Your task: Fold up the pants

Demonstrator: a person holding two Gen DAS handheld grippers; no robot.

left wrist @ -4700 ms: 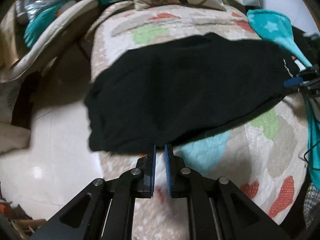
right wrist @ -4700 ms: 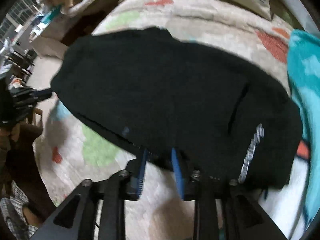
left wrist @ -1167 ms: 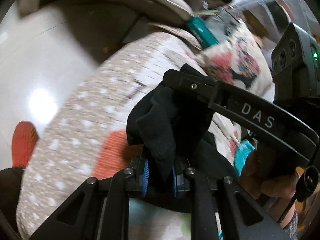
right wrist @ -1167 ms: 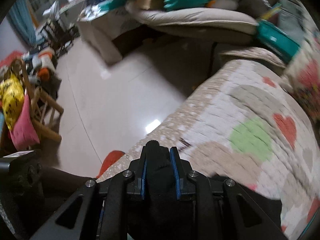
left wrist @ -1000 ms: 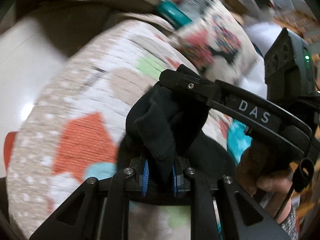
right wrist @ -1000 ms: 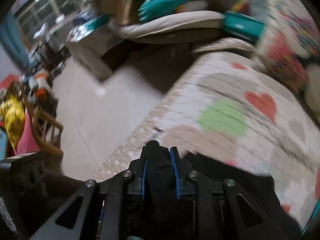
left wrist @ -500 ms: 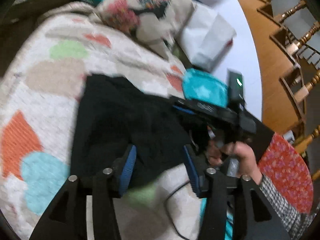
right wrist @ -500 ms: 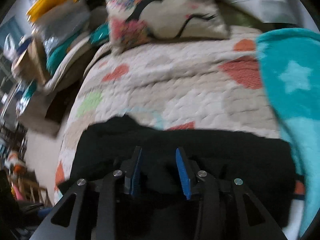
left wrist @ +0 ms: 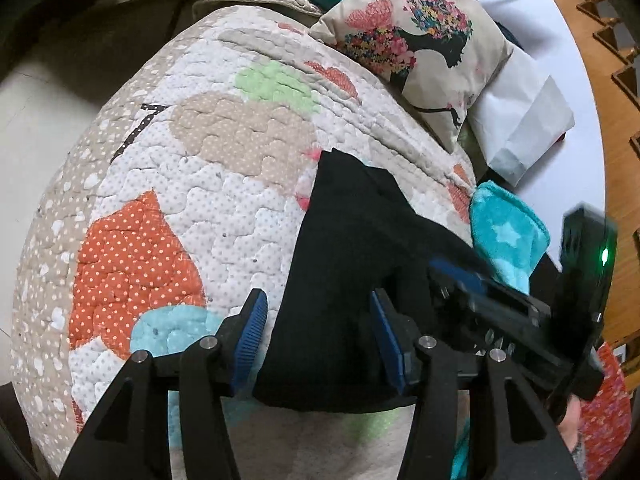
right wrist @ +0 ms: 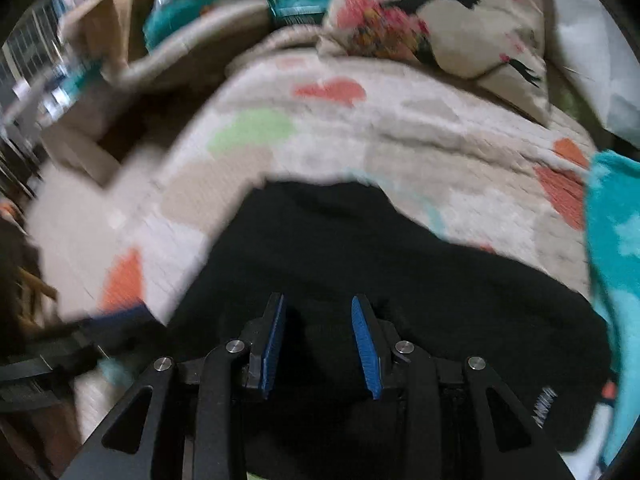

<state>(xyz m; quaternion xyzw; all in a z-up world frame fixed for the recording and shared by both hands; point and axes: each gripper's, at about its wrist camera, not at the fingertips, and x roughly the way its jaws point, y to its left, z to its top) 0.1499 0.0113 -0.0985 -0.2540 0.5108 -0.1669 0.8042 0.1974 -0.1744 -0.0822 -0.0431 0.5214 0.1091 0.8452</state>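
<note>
- Left wrist view: the left gripper (left wrist: 318, 334) has its jaws wide apart, straddling the near edge of the black pants (left wrist: 352, 280) folded on the quilt (left wrist: 168, 184). It points forward and slightly down. Risk, as a judgement: a blue pad snagging the cloth would drag the fold open.
- Right wrist view: the right gripper (right wrist: 318, 346) is likewise spread, empty, low over the pants (right wrist: 400, 280). Blur suggests motion; a brush could shift the top layer.
</note>
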